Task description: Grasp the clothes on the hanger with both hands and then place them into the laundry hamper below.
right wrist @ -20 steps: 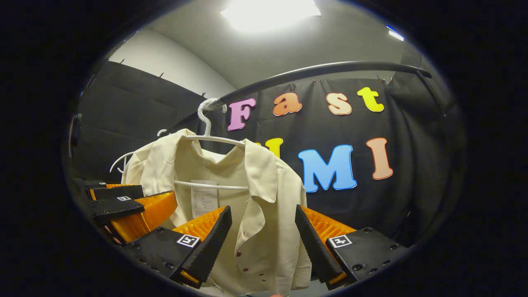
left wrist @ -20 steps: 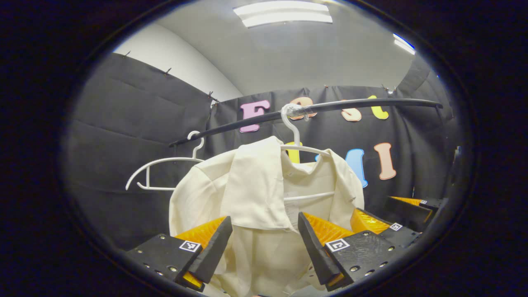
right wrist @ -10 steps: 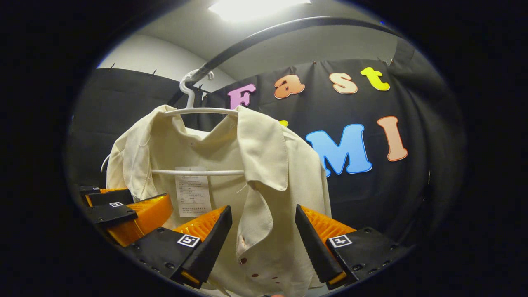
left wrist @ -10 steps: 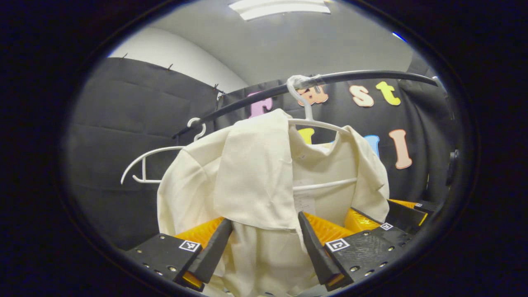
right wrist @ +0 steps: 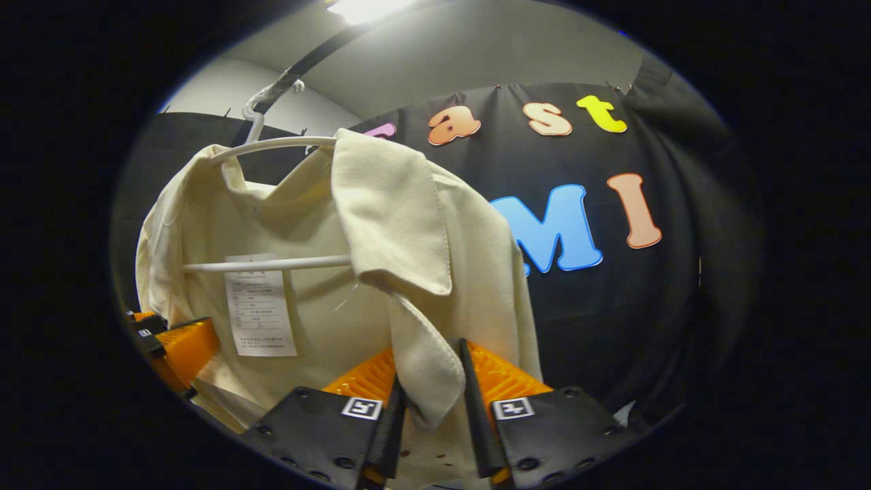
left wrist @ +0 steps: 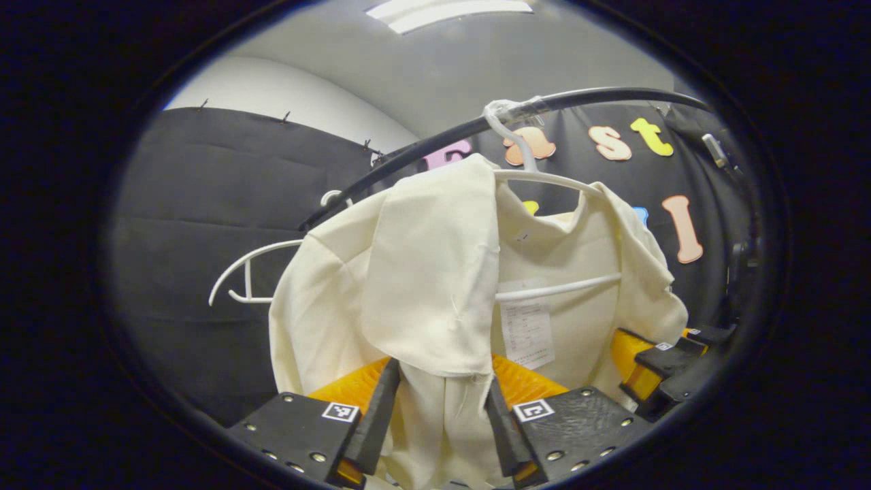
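- The cream shirt (left wrist: 435, 286) hangs open-fronted on a white hanger (left wrist: 544, 178), its collar flaps folded out and a care label showing inside the back.
- The hanger's hook sits over a black rail (left wrist: 422, 146); a second, bare white hanger (left wrist: 248, 279) hangs farther along the same rail.
- The left claw (left wrist: 435, 415) stands at the shirt's left front panel, just under the collar flap; its jaws are narrow, with cloth running down between them. Whether both pads already press the cloth I cannot tell.
- The right claw (right wrist: 430, 422) has the other front edge between its jaws, which look closed on the fabric just below the collar point.
- In the left gripper view the right claw shows at the lower right, beside the shirt's hem; in the right gripper view the left claw shows at the lower left.
- Step in hand, as I judge it: securing the two-handed grasp, before any lift.
- Next move calls for a firm pinch on both sides, then drawing the shirt off the hanger's shoulders without dragging the hook from the rail.
- The laundry hamper lies below, by the task.
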